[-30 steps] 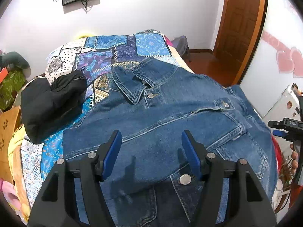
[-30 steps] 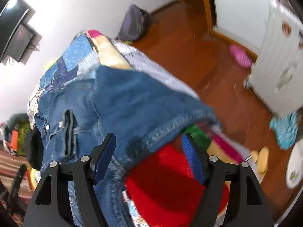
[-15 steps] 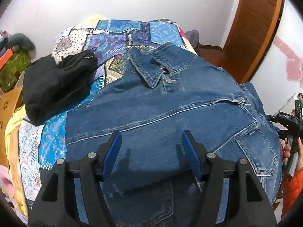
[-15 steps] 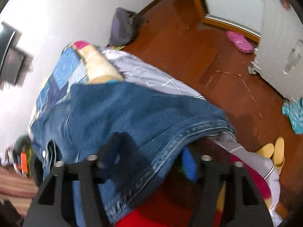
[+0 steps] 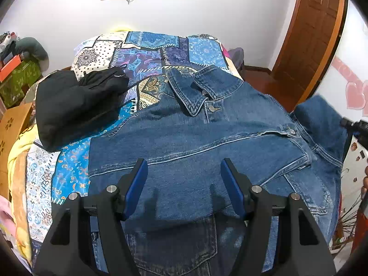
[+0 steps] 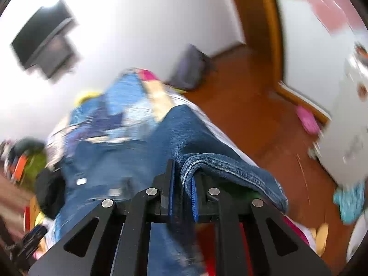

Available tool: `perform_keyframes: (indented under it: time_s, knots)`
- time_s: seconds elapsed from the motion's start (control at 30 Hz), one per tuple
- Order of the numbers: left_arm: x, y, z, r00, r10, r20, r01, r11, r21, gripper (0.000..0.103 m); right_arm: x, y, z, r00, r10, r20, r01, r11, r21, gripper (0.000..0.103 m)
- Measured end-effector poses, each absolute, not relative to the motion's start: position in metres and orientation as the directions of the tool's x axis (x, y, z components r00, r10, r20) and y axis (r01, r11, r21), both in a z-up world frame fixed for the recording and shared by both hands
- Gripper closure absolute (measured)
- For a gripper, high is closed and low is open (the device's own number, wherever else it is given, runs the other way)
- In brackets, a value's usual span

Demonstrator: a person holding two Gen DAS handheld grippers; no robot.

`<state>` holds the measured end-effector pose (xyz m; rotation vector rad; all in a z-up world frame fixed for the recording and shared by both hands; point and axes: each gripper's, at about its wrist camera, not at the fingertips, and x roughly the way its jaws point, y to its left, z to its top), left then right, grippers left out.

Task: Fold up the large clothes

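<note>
Right wrist, hand-held gripper (image 6: 182,179) pinching denim jacket (image 6: 220,163) cuff

Support: bed (image 5: 69,174), covered by a patchwork quilt (image 5: 147,57) in blue, purple and cream prints.
On quilt, centre to 3 o'clock: denim jacket (image 5: 195,142), front up, collar toward 12 o'clock, one side hanging over the bed's 3 o'clock edge.
On quilt, 9 to 10 o'clock: black garment (image 5: 73,105), bundled, just beside the jacket's shoulder.
Bed edge, 8 o'clock: yellow bedding (image 5: 17,151).
</note>
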<state>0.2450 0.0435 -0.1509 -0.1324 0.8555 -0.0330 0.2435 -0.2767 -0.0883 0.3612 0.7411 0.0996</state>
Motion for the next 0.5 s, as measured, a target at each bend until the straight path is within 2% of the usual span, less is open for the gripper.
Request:
perform_keyframes:
  time_s: [0.1, 0.2, 0.37, 0.5]
  knots:
    - [0.242, 0.045, -0.148, 0.662, -0.096, -0.743, -0.015, 0.990, -0.140, 0.038, 0.238, -0.239, -0.077, 0.717, 0.286, -0.636, -0.080, 0.940, 0.332, 0.092]
    - [0.236, 0.045, -0.147, 0.669, -0.098, -0.737, 0.000, 0.991, -0.132, 0.038, 0.239, -0.206, -0.089, 0.671, 0.311, -0.673, -0.145, 0.945, 0.293, 0.092]
    - [0.228, 0.045, -0.146, 0.668, -0.109, -0.736, 0.022, 0.992, -0.128, 0.038, 0.247, -0.172, -0.138, 0.527, 0.326, -0.785, -0.181, 0.945, 0.272, 0.092]
    - [0.224, 0.047, -0.147, 0.668, -0.106, -0.737, 0.025, 0.992, -0.120, 0.038, 0.244, -0.163, -0.144, 0.524, 0.287, -0.802, -0.183, 0.957, 0.223, 0.088]
